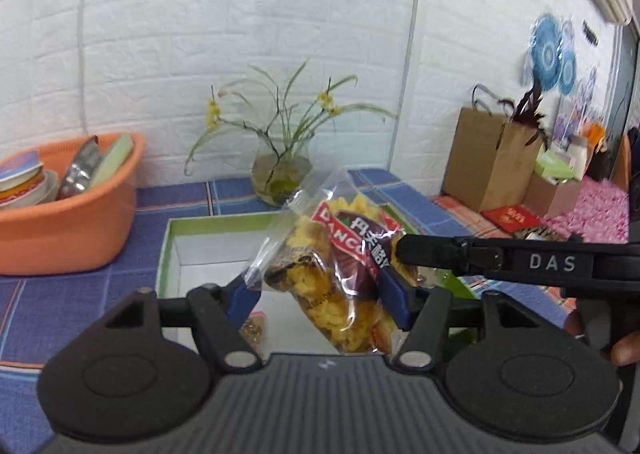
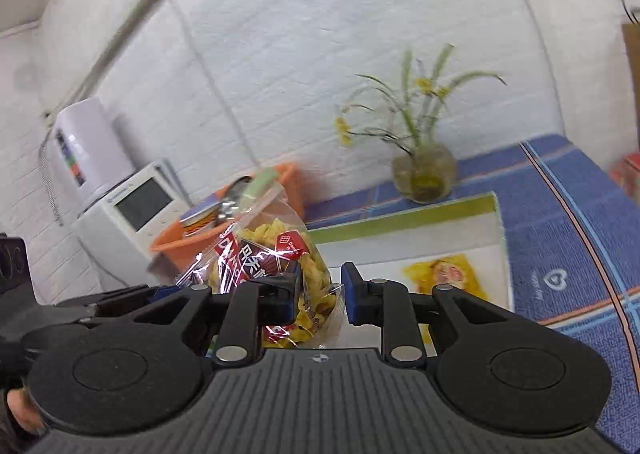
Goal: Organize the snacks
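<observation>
Left gripper (image 1: 320,294) is clamped on the snack bag (image 1: 340,274), holding it in the air over the open green-rimmed box (image 1: 172,226). Right gripper (image 2: 320,294) stands open, its pads around the bag's other end but, as far as I can tell, not pinching it. A yellow packet (image 2: 440,274) already lies in the box. Risks: slick crinkly film could slide out of the one-sided grip; if both clamp and pull, the bag may tear; a sweep could knock the glass vase (image 1: 280,174) just behind the box
</observation>
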`<state>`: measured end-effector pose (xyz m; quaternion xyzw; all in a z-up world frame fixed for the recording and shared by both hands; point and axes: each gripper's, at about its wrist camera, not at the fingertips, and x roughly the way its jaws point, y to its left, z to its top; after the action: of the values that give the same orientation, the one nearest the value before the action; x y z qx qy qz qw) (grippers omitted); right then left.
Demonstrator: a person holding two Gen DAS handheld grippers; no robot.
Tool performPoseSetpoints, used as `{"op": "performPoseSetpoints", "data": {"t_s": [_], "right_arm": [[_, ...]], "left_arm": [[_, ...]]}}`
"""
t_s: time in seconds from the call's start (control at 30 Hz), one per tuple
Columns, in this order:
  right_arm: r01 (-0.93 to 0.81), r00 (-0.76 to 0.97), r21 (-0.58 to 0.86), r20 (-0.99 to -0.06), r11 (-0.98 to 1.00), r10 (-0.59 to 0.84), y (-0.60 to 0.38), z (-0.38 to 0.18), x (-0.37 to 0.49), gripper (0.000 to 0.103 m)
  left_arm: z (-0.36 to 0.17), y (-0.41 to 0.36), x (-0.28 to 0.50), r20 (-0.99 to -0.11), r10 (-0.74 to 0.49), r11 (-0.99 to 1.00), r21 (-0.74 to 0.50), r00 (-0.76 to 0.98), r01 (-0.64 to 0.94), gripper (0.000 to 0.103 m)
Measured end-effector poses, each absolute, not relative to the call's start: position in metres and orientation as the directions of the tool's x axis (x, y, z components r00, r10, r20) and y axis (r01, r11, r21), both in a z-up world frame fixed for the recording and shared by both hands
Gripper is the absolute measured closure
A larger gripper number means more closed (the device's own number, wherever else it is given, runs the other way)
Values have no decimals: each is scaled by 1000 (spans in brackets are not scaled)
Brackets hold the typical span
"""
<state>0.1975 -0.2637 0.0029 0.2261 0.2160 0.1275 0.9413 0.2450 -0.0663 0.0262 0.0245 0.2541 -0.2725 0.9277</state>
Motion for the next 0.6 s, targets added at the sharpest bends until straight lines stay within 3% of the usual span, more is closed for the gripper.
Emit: {"op": "performPoseSetpoints", "data": {"t_s": [0.07,0.13,0.23,0.6], "right_arm": [[-103,880,494,-360,864,310,-271,-10,207,63],[-50,896,503,-358,863,261,-277,-20,211,44],[-44,915,542,-316,839,253,-286,-21,203,22],[-192,919,477,-218,858,327,-288,14,104,16]], "left_arm": [[14,-77,265,-522,-480,857,-105,706,505,29],[4,-83,281,-557,-439,877,-95,705,471,22],[-6,-75,290,-592,-376,907,-76,713,415,23],[16,-9,205,-492,-388,916,-114,779,385,12]]}}
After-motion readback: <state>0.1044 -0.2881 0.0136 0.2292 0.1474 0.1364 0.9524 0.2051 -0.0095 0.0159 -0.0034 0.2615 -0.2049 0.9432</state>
